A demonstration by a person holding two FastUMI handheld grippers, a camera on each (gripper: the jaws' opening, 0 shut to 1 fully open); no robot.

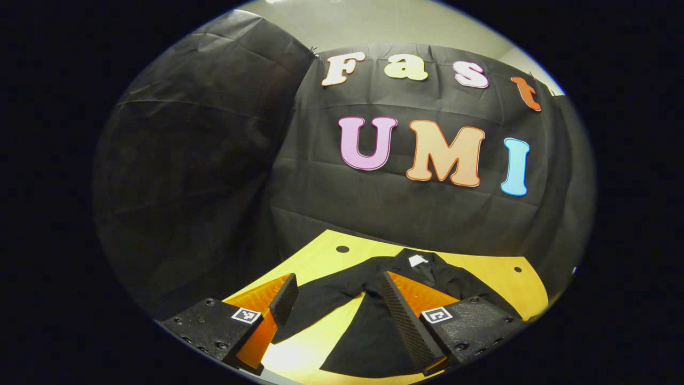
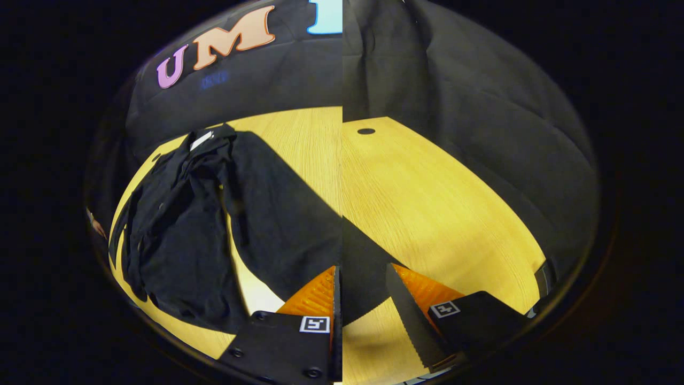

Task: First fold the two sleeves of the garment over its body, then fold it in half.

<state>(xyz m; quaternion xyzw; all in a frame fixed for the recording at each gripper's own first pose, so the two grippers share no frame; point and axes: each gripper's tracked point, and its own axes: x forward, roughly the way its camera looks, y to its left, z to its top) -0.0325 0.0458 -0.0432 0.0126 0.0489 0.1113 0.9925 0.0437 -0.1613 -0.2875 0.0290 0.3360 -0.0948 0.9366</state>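
A black garment (image 1: 368,331) lies on the yellow table (image 1: 320,256), with a white label (image 1: 417,260) at its collar on the far side. My left gripper (image 1: 336,278) is open and hovers over the near part of the garment, one sleeve (image 1: 320,299) lying between its fingers. In the right gripper view the garment's body (image 2: 176,235) is bunched at the left. The other sleeve (image 2: 278,214) stretches flat across the table toward my right gripper (image 2: 362,267). That gripper is open, and the sleeve's end lies between its fingers.
The table (image 2: 427,198) has small dark holes (image 2: 366,131) near its far edge. Black cloth walls close in the back and both sides. Bare wood stretches to the right of the sleeve in the right gripper view.
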